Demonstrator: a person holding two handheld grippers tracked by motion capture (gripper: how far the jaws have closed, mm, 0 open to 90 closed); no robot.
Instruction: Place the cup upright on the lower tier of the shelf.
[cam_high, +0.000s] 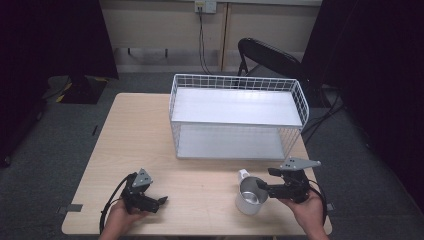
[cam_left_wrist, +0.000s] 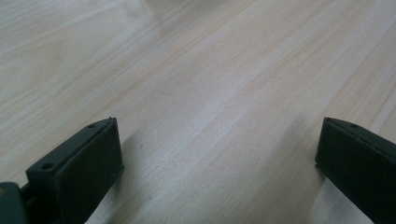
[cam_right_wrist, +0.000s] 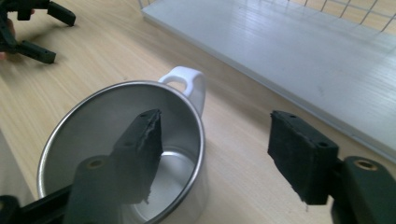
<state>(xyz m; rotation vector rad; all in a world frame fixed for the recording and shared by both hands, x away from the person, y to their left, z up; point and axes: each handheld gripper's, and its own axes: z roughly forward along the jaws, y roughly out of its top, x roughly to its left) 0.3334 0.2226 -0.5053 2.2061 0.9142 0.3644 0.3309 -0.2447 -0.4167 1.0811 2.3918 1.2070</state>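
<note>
The mug (cam_high: 251, 196) stands on the table (cam_high: 150, 145) near the front edge, before the wire rack (cam_high: 239, 117). The right gripper (cam_right_wrist: 215, 144) straddles its wall, apparently not yet pinching. Close squarely on the rim. The left gripper (cam_left_wrist: 217, 158) rests wide, empty.

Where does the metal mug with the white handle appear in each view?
High view: the metal mug stands at the lower right of the table, beside the right gripper.
Left gripper view: not in it.
Right gripper view: lower left, one jaw inside the rim.
Shared landmark: the white wire rack.
</note>
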